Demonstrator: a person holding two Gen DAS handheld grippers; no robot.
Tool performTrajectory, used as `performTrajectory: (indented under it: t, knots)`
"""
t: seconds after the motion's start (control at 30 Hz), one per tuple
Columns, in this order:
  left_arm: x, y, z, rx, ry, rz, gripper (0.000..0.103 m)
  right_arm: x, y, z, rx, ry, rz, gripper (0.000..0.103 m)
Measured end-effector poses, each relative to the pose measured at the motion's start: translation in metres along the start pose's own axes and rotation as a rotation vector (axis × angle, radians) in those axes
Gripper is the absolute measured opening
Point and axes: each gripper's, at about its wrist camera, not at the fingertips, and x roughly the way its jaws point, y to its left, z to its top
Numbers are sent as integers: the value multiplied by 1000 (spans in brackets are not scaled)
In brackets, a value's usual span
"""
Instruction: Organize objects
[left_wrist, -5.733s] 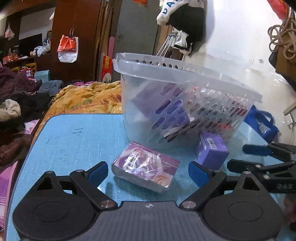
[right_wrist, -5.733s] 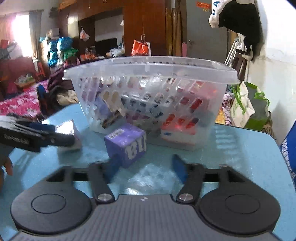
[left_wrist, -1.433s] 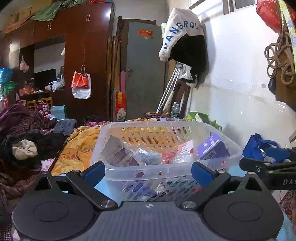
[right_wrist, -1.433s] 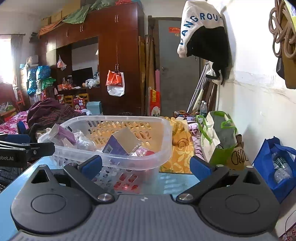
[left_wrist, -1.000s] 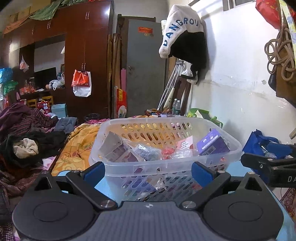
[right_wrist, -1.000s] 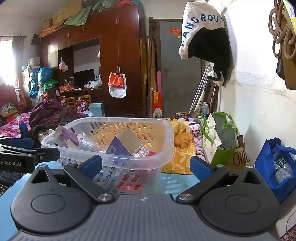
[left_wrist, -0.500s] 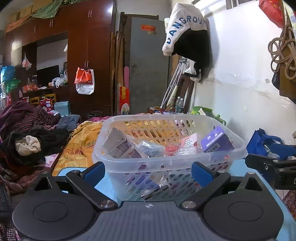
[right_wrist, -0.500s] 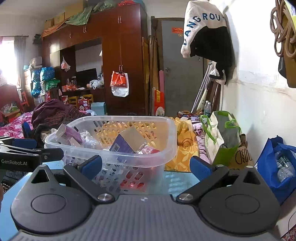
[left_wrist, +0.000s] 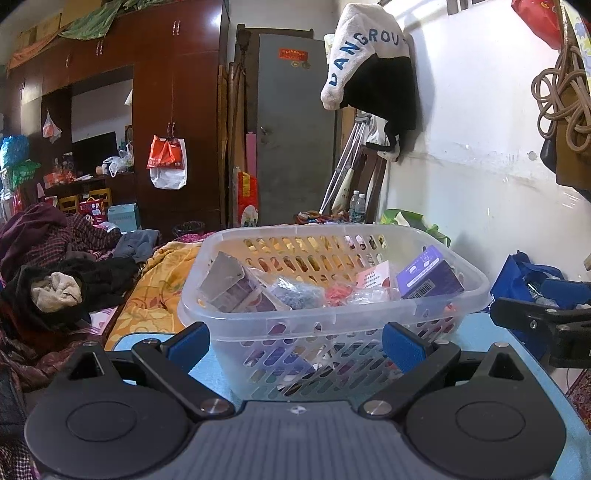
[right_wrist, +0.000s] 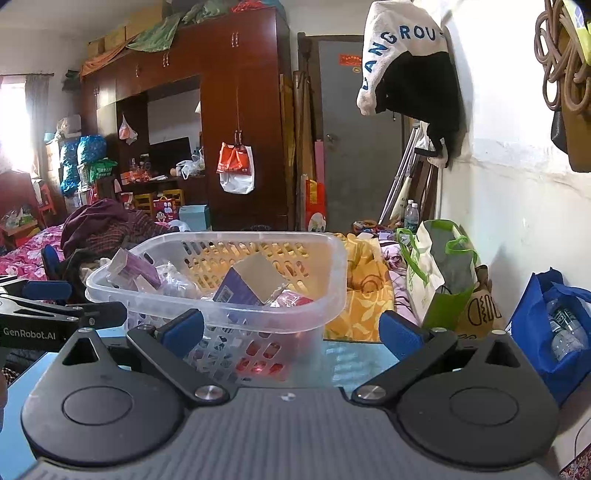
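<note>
Clear plastic basket (left_wrist: 332, 317) on blue table (right_wrist: 354, 362), now holding both purple boxes (left_wrist: 430, 277) once lying outside. Both grippers (left_wrist: 295, 341) (right_wrist: 291, 328) spread wide, empty, pulled back; sorting likely finished.

The left gripper (left_wrist: 295, 341) is held level with its jaws spread wide, nothing gripped between the blue pads (left_wrist: 186, 345). The right gripper (right_wrist: 291, 330) is likewise held level, its jaws spread wide and empty. The two grippers are kept side by side and apart; each is seen at the edge of the other's wrist view.
</note>
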Motion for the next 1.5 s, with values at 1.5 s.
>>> performTrajectory:
  t: [1.5]
  knots:
    - [1, -7, 5, -3, 12, -7, 101, 0, 1, 0, -23, -3, -13, 103]
